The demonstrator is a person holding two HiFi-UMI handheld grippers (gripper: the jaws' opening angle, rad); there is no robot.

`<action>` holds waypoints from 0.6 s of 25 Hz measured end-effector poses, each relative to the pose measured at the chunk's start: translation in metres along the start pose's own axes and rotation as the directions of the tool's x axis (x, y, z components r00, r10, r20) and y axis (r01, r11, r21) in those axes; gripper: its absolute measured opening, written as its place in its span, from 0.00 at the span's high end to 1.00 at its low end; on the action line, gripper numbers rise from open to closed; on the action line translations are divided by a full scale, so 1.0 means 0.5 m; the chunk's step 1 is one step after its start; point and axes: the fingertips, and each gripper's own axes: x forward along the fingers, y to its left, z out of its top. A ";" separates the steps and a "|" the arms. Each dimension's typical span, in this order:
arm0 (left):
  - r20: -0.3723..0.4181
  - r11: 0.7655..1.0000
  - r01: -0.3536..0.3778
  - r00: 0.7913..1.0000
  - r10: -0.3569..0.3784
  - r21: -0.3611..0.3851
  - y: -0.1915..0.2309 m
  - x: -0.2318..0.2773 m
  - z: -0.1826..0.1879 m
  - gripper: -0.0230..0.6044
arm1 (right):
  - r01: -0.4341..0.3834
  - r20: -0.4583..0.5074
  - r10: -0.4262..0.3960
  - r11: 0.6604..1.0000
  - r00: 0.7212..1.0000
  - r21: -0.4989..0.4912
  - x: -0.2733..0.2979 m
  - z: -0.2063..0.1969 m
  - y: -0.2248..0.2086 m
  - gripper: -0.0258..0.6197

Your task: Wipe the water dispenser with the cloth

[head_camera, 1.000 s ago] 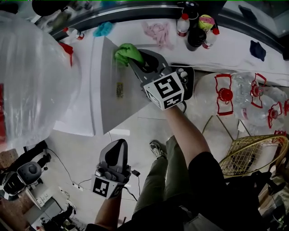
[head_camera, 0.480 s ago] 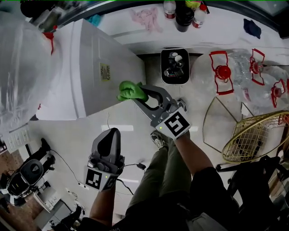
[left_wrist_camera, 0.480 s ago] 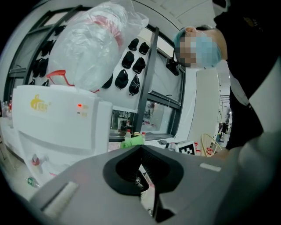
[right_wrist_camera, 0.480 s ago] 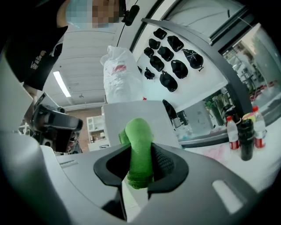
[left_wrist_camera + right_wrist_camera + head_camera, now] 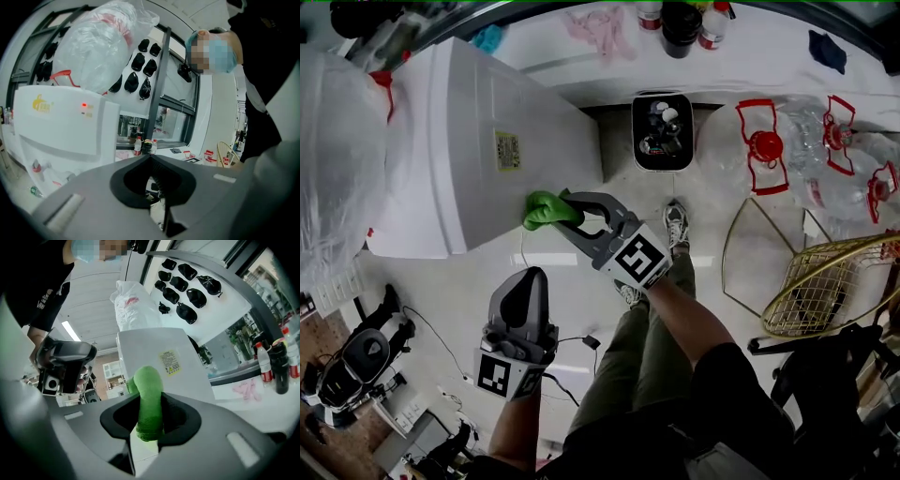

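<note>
The white water dispenser [image 5: 487,150] stands at the upper left of the head view, a yellow label on its grey side panel and a plastic-wrapped water bottle [image 5: 337,159] on top. My right gripper [image 5: 546,212] is shut on a green cloth [image 5: 546,208], which sits at the lower edge of that side panel. In the right gripper view the cloth [image 5: 149,399] sticks out from between the jaws of the right gripper [image 5: 147,434] toward the dispenser [image 5: 159,357]. My left gripper [image 5: 530,279] hangs lower over the floor, shut and holding nothing. The left gripper [image 5: 157,187] faces the dispenser's front [image 5: 61,126].
A small bin [image 5: 663,131] of rubbish stands right of the dispenser. Empty water jugs with red handles [image 5: 769,150] and a gold wire basket [image 5: 825,281] lie to the right. Bottles [image 5: 680,23] and a pink rag [image 5: 600,28] sit on the counter. Cables trail across the floor [image 5: 581,342].
My right gripper has carried the green cloth down the dispenser's side panel, from near the top to its lower edge. The left gripper has barely moved.
</note>
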 end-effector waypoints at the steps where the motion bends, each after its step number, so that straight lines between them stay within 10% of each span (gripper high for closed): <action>1: 0.001 1.000 -0.006 1.000 0.006 -0.003 0.003 0.002 0.000 0.96 | 0.000 -0.003 0.000 1.000 1.000 -0.001 0.011 0.000 -0.008 0.78; 15: -0.006 0.994 -0.061 0.998 0.061 -0.094 0.029 0.060 0.004 0.96 | 0.127 -0.018 -0.129 0.990 0.992 -0.068 0.157 0.084 -0.285 0.78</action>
